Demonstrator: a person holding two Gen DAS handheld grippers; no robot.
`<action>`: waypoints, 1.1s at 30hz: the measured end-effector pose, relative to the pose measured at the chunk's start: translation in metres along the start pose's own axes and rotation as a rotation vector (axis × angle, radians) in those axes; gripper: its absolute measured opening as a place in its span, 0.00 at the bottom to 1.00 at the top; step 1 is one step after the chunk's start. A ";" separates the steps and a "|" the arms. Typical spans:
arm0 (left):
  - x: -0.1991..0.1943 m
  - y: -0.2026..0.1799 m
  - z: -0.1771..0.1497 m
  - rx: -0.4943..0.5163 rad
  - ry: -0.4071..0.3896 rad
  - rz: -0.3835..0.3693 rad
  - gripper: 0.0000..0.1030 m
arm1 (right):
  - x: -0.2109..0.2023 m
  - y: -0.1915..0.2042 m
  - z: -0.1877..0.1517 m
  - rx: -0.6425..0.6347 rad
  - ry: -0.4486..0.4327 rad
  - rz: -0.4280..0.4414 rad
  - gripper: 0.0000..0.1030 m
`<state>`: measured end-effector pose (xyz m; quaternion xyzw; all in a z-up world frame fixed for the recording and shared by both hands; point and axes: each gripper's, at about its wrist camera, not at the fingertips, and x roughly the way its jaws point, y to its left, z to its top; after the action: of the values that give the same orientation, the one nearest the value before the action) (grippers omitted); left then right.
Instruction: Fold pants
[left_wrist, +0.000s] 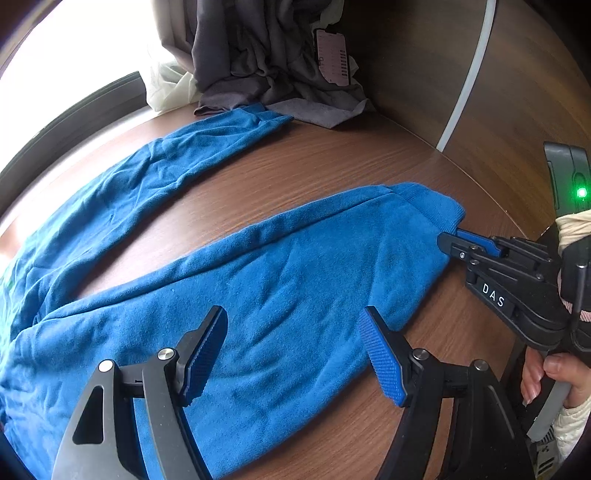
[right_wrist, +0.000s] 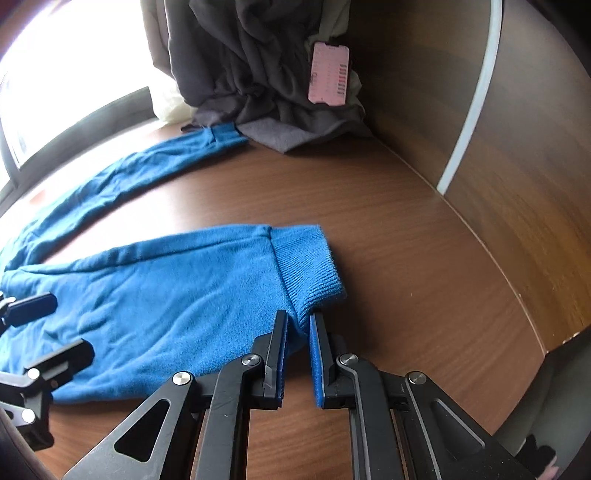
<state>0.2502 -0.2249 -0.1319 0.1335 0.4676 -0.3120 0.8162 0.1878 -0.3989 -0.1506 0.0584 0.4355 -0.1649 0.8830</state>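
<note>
Blue pants (left_wrist: 229, 273) lie spread on a brown wooden table (left_wrist: 332, 162), legs apart in a V. The near leg ends in a ribbed cuff (right_wrist: 310, 266). My right gripper (right_wrist: 299, 332) is shut on the near corner of that cuff; it also shows in the left wrist view (left_wrist: 452, 240) at the cuff's edge. My left gripper (left_wrist: 295, 332) is open, hovering just above the middle of the near leg; its fingers (right_wrist: 33, 306) show at the left edge of the right wrist view. The far leg (right_wrist: 147, 170) reaches toward the back.
A heap of dark grey clothes (left_wrist: 266, 62) with a pink tag (right_wrist: 328, 74) sits at the back against a wooden wall (right_wrist: 517, 147). A bright window (left_wrist: 74, 55) is at the back left. The far leg's cuff touches the grey heap.
</note>
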 end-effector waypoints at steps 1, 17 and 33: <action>0.000 0.000 -0.001 -0.001 0.003 0.000 0.71 | 0.000 0.000 -0.001 0.003 0.003 -0.005 0.12; -0.030 0.018 -0.015 -0.006 -0.053 -0.039 0.74 | -0.055 -0.002 -0.006 0.036 -0.031 -0.105 0.44; -0.137 0.146 -0.096 -0.327 -0.163 0.175 0.74 | -0.108 0.136 0.008 -0.157 -0.142 0.166 0.44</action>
<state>0.2273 -0.0107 -0.0779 0.0137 0.4311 -0.1697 0.8861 0.1786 -0.2473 -0.0661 0.0132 0.3773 -0.0604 0.9240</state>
